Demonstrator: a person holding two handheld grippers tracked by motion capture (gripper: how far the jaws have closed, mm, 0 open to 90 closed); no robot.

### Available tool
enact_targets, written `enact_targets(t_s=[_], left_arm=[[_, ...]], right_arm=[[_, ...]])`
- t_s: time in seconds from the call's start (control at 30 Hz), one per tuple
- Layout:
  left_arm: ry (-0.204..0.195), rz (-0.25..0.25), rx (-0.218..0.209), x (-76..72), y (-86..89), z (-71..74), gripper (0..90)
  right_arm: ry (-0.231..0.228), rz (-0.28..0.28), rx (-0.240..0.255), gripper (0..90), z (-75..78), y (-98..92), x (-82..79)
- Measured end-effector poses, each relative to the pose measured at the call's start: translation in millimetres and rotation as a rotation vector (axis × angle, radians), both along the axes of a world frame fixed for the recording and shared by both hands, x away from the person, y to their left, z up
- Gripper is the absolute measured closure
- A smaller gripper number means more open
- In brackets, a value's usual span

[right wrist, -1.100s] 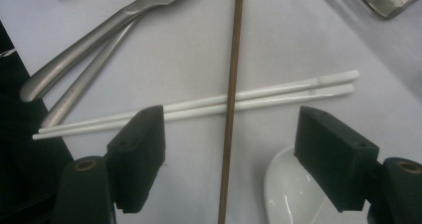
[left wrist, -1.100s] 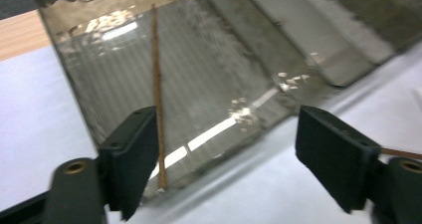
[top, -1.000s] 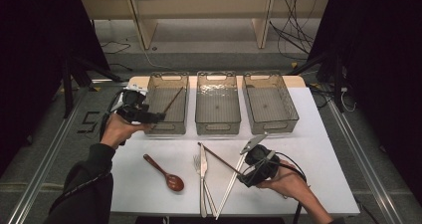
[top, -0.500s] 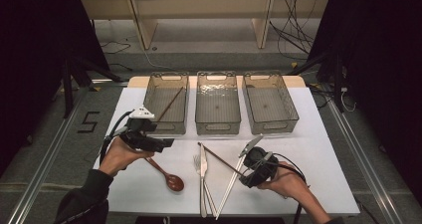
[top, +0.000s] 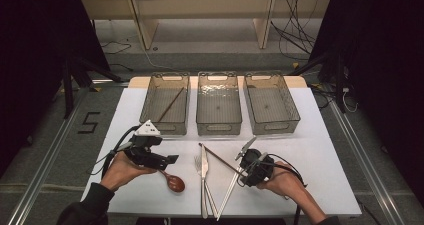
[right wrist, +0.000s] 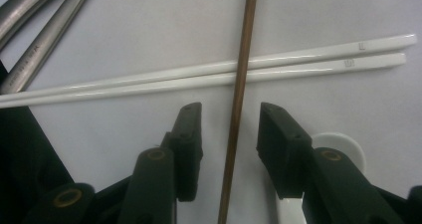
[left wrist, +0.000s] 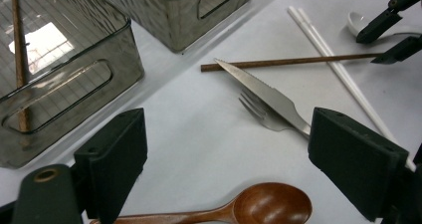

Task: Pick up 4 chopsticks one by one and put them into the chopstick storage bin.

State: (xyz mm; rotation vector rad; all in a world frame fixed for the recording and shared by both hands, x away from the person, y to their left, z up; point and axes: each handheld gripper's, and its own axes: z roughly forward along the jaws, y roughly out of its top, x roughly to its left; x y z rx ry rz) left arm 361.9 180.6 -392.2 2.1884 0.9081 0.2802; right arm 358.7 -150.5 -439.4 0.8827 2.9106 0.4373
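My left gripper (top: 169,161) hovers open just above the handle of a wooden spoon (top: 174,183); its jaws have just been opening and stand wide with nothing between them (left wrist: 236,159). The spoon's bowl (left wrist: 271,204) lies below the jaws. My right gripper (top: 244,166) straddles one end of a brown chopstick (top: 220,157). In the right gripper view the chopstick (right wrist: 245,45) runs between the two fingers (right wrist: 189,129) with a gap on each side. These jaws (right wrist: 231,129) have just been closing and the pads do not touch it.
Three clear bins stand at the back: left bin (top: 150,105) holding a brown chopstick (top: 170,105), middle bin (top: 218,127), right bin (top: 292,110). A knife (left wrist: 263,92), fork (left wrist: 256,112), white chopsticks (right wrist: 323,59) and a white spoon (right wrist: 343,149) lie mid-table.
My left gripper has come away from the left bin toward the near side and now sits low over the wooden spoon. The right hand has stayed in place over the brown chopstick.
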Motion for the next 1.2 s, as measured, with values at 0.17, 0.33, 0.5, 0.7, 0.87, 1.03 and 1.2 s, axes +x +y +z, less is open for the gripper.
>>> enact_targets(t_s=[0.17,0.33,0.5,0.7,0.87,1.03,1.2], left_arm=[[0.007,0.003,-0.014,-4.6,2.6,-5.0,15.1],[0.018,0.012,-0.009,-8.0,7.3,-11.4,15.1],[0.013,0.008,-0.002,-12.4,8.8,-12.7,15.1],[0.011,0.002,0.004,-15.5,8.9,-15.2,15.1],[0.012,-0.001,0.016,-16.1,8.9,-17.1,15.2],[0.014,-0.015,0.023,-16.9,7.1,-17.8,15.3],[0.016,-0.015,0.026,-16.5,7.5,-19.1,15.4]], right_arm=[[0.013,-0.011,-0.014,67.4,-3.5,0.1,3.5],[0.021,-0.015,-0.025,71.1,-5.1,1.1,6.0],[0.029,-0.009,-0.029,74.1,-6.5,3.4,7.9],[0.035,0.0,-0.064,78.4,-12.0,9.1,11.5],[0.039,0.001,-0.09,82.8,-15.6,12.2,14.4],[0.044,-0.026,-0.097,85.4,-15.5,13.6,15.7],[0.036,-0.039,-0.11,86.4,-13.6,16.4,13.6]])
